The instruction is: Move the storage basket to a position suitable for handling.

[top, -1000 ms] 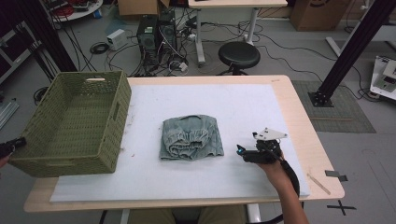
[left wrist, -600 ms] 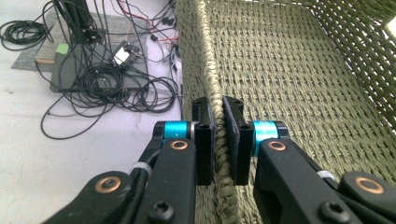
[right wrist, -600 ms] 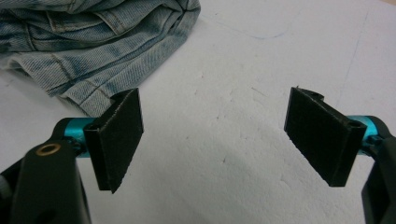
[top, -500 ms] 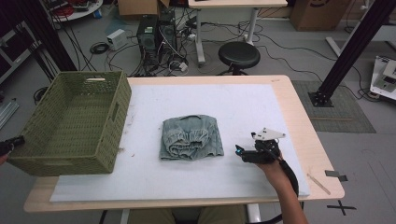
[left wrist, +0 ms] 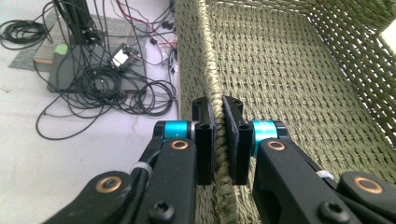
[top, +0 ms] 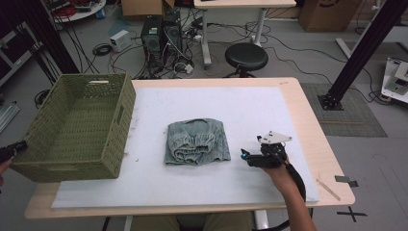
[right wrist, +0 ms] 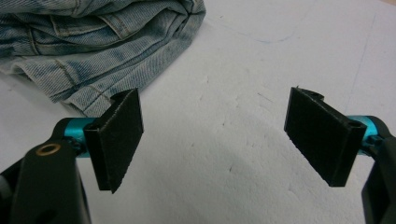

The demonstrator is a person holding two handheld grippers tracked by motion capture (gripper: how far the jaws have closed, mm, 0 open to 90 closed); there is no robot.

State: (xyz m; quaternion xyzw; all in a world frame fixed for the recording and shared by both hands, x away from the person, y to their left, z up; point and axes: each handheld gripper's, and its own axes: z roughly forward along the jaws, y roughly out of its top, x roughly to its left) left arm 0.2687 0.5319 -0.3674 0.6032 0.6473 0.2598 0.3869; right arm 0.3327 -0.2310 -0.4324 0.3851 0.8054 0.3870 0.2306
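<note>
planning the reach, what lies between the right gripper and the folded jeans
Nothing: in the high view, bare white mat separates the right gripper from the folded jeans; the jaws stand open.

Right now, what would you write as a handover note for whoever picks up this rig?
Left hand-held gripper: shut on the rim of the green woven basket, at its left wall; the basket is empty.
Right hand-held gripper: open, nothing between the jaws, low over the white mat, just right of the folded jeans.
Done: basket gripped.
Left, most likely: grasp the jeans with the right and put them in the basket.
</note>
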